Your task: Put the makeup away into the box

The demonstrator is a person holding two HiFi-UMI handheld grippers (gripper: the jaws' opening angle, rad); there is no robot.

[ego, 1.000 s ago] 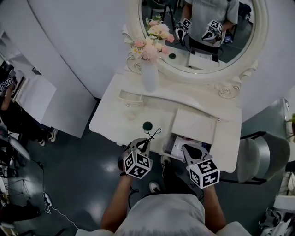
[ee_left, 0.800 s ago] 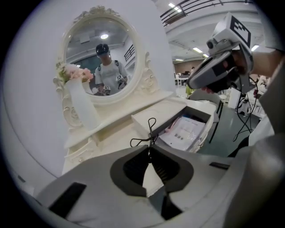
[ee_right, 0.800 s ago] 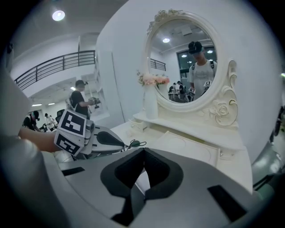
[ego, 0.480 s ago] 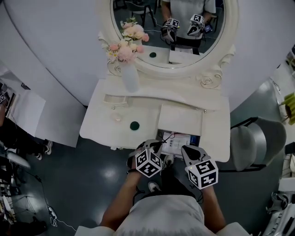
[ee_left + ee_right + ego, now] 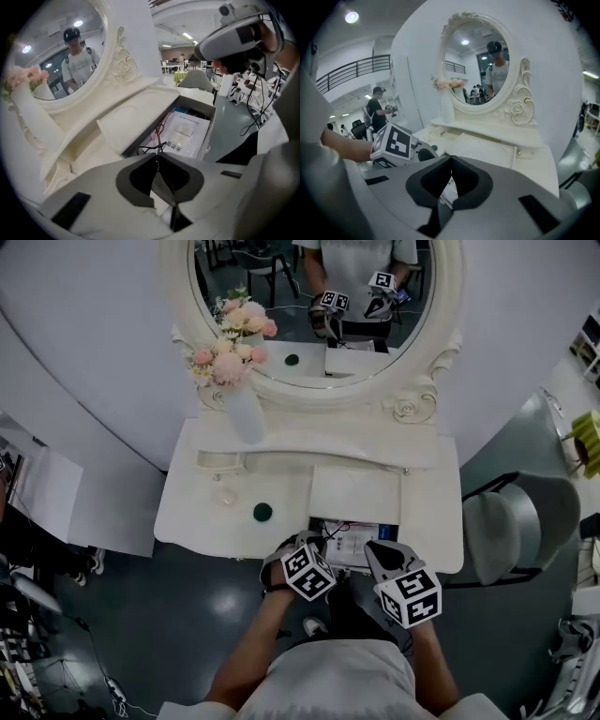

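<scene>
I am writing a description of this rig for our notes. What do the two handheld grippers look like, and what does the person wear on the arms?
The left gripper and right gripper both have light grey bodies with dark grey, curved jaw pads. Each carries a white cube printed with black square markers. The person wears a pale short-sleeved T-shirt, and the forearms are uncovered.

Head view steeply down over dressing table (image 5: 187, 512), both gripper views low, close, facing its mirror (image 5: 480, 70)
</scene>
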